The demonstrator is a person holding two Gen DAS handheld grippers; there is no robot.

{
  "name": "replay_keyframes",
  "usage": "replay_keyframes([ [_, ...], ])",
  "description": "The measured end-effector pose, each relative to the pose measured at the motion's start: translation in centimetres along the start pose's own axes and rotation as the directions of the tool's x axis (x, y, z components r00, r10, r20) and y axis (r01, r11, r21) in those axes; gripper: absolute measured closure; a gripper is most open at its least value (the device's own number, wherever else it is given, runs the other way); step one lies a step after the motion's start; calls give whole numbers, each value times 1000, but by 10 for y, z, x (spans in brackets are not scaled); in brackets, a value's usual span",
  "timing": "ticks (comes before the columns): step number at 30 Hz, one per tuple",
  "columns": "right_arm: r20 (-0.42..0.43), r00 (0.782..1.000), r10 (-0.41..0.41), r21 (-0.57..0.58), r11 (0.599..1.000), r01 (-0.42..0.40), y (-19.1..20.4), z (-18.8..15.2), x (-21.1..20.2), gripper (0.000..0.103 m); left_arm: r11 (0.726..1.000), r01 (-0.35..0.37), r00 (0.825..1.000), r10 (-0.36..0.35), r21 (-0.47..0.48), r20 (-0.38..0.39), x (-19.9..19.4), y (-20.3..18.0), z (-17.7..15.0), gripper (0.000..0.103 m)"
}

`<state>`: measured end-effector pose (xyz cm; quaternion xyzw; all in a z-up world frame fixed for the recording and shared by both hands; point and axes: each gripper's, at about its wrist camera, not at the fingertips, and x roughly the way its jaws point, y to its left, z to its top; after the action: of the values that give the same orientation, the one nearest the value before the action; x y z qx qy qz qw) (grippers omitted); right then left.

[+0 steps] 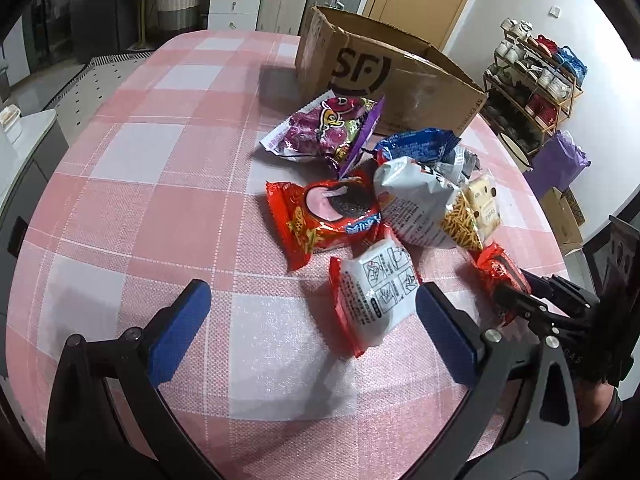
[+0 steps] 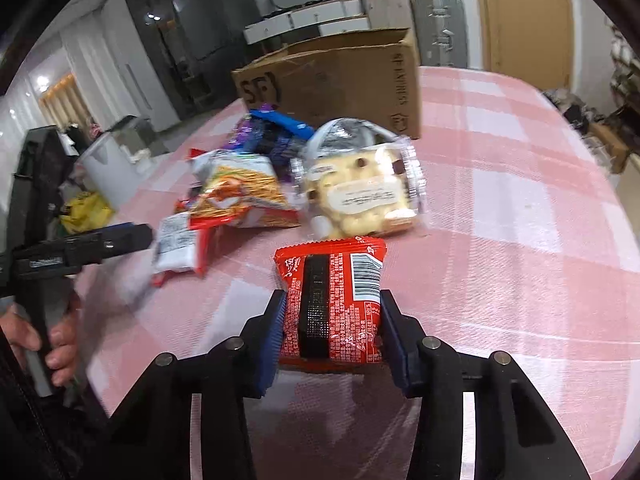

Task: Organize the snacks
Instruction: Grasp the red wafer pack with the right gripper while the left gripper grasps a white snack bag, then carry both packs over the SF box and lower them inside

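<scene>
Nearest to us, our right gripper [image 2: 332, 320] clamps its ribbed blue pads on a crinkly red foil packet [image 2: 330, 300] with a black band and a barcode, held above the pink-and-white checked woven tablecloth [image 2: 520, 260]. Our left gripper [image 1: 308, 320] hangs with its jaws wide apart, and a puffy white-backed red packet [image 1: 372, 300] lies just beside its right pad. Farther on we see the loose heap: a glossy red cookie bag [image 1: 320, 216], a white bag picturing thin fried sticks [image 1: 424, 208], a clear pouch of pale biscuits [image 2: 360, 196], a blue wrapper [image 1: 416, 144] and a purple bag [image 1: 320, 128]. Farthest stands the open, creased cardboard box [image 1: 384, 80], touching the heap's far edge.
</scene>
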<state>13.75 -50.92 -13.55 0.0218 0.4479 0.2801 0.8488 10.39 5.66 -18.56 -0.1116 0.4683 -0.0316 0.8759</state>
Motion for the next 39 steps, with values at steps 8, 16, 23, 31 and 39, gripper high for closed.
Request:
replay_keyframes([
  [8, 36, 998, 47, 10, 999, -48, 0, 0, -10, 58, 1000, 7, 999, -7, 2, -45, 8, -7, -3, 1],
  [16, 49, 992, 114, 23, 993, -115, -2, -3, -13, 58, 999, 28, 995, -30, -29, -94, 28, -15, 3, 1],
  [23, 63, 990, 123, 47, 991, -126, -11, -5, -17, 58, 999, -29, 994, 26, -22, -105, 41, -26, 9, 1],
  [31, 70, 988, 139, 78, 986, -144, -19, -9, -19, 58, 994, -104, 990, 108, 41, -96, 48, -51, 12, 24],
  [39, 82, 986, 148, 84, 984, -154, -22, -10, -20, 58, 998, -38, 995, 41, 41, -91, 41, -50, 15, 56],
])
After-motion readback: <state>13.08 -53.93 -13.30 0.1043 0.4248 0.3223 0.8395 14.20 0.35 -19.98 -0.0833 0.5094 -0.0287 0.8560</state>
